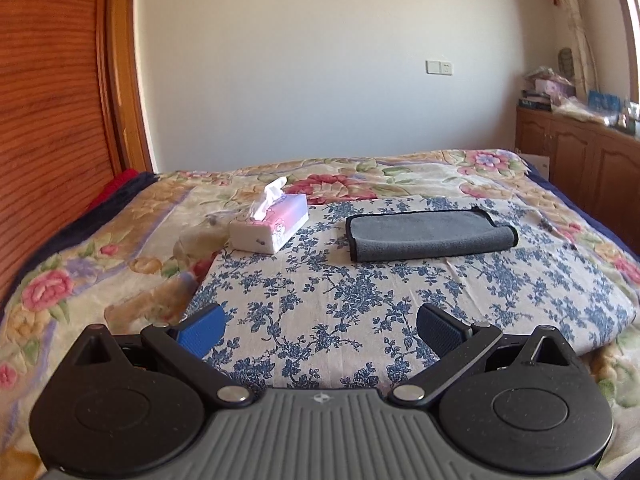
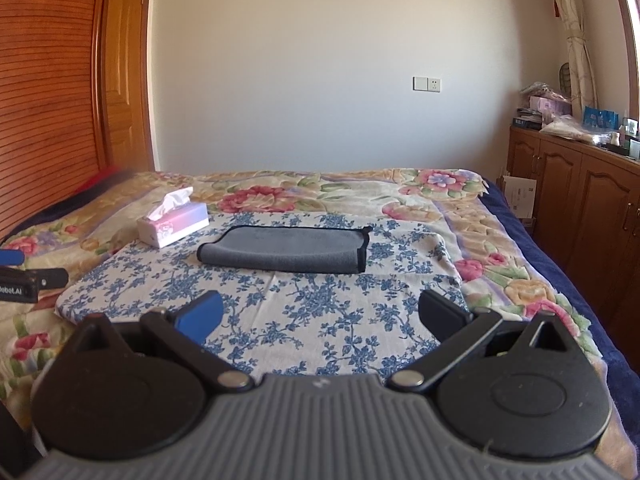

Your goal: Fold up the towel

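Observation:
A grey towel with a black hem [image 1: 430, 234] lies folded in a long strip on a blue-flowered cloth [image 1: 360, 292] on the bed. It also shows in the right wrist view [image 2: 286, 254]. My left gripper [image 1: 320, 332] is open and empty, held well short of the towel, over the near part of the cloth. My right gripper [image 2: 320, 320] is open and empty too, also short of the towel. The left gripper's tip shows at the left edge of the right wrist view [image 2: 16, 276].
A tissue box [image 1: 270, 226] stands left of the towel on the cloth's corner; it also shows in the right wrist view [image 2: 174, 224]. The bed has a flowered blanket [image 1: 80, 264]. A wooden headboard [image 1: 48, 128] is on the left, wooden cabinets [image 2: 580, 204] on the right.

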`<state>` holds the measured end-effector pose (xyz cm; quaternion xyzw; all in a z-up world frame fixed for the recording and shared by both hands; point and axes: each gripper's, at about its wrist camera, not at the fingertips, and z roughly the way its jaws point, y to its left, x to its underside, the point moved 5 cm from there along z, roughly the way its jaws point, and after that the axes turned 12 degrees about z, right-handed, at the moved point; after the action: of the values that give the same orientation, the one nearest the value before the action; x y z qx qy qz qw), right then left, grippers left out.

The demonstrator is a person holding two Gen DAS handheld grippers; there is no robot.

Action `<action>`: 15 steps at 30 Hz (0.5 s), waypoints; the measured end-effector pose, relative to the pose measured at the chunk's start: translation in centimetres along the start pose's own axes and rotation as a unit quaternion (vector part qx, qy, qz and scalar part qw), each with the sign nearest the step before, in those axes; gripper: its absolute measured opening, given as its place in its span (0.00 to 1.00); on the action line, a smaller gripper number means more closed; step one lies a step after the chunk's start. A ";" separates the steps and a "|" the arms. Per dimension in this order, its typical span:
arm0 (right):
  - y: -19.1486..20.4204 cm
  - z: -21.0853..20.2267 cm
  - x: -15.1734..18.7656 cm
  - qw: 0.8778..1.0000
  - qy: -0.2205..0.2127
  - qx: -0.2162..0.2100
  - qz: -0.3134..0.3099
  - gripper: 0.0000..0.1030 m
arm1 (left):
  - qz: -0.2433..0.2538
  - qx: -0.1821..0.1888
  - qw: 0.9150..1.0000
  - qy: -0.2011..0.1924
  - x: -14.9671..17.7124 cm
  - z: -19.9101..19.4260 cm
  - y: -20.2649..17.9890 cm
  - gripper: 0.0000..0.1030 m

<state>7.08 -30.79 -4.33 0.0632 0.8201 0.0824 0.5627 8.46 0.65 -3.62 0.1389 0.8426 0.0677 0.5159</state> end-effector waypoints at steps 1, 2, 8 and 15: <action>0.0 0.0 0.0 1.000 -0.002 0.000 0.000 1.00 | -0.004 -0.001 1.000 -0.002 0.0 0.0 0.1 1.00; -0.1 0.0 0.0 1.000 -0.004 0.001 0.000 1.00 | -0.006 -0.003 1.000 -0.004 -0.1 0.0 0.3 1.00; -0.4 -0.4 -0.1 1.000 -0.022 0.005 0.005 1.00 | -0.012 -0.014 1.000 -0.022 -0.2 -0.4 0.7 1.00; -0.6 -0.9 -0.3 0.999 -0.040 0.008 0.010 1.00 | -0.002 -0.017 0.998 -0.052 -0.7 -1.4 0.5 1.00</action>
<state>6.37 -31.54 -3.84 0.0791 0.7967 0.0783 0.5940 7.59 1.00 -2.29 0.1316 0.8136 0.0730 0.5617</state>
